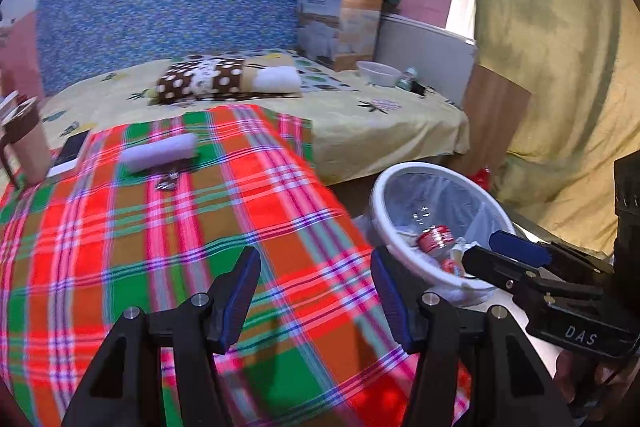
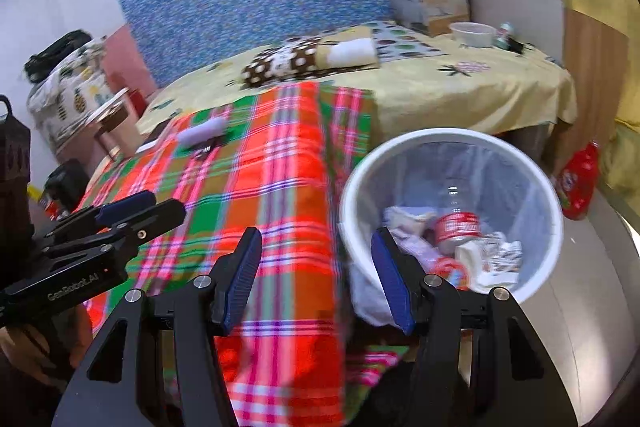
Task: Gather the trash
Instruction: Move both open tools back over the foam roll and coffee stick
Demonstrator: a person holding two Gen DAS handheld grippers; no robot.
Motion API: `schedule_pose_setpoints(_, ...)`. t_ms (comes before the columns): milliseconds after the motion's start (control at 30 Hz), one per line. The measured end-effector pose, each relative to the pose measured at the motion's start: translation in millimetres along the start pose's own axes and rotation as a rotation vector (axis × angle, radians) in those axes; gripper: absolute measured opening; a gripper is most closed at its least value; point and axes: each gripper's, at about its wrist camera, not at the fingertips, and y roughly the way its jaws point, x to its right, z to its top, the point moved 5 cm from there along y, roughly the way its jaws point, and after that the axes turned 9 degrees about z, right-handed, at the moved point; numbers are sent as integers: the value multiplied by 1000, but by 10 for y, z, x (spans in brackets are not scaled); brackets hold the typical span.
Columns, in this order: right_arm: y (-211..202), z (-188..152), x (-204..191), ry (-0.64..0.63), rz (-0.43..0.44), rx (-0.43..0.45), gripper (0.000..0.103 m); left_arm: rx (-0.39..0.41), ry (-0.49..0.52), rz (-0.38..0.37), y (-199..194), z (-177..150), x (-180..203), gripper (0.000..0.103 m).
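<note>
Two tools, left tool (image 1: 316,293) and right tool (image 2: 316,275), both spread apart, empty. One white bin (image 2: 552,211), one red-label bottle (image 2: 458,227) inside; the other trash there is too jumbled to count.

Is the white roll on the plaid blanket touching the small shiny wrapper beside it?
Cannot tell. In the left wrist view the white roll lies just above the shiny wrapper on the plaid blanket, but blur hides any gap; the right wrist view is too small.

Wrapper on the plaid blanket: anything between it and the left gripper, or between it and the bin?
Nothing visible. The wrapper lies just in front of a white roll, with bare plaid blanket up to the open, empty left gripper. The bin stands open at the bed's edge, with bottle and paper inside.
</note>
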Motion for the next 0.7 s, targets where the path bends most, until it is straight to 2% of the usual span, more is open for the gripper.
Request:
schedule_pose_setpoints(367, 180, -80, -527, -87, 104, -47, 59, 3, -78, 126, -244, -238, -606, 57)
schedule_pose_setpoints(700, 241, -77, -771, -134, 129, -57, 59, 10, -111, 167, -354, -313, -857, 57)
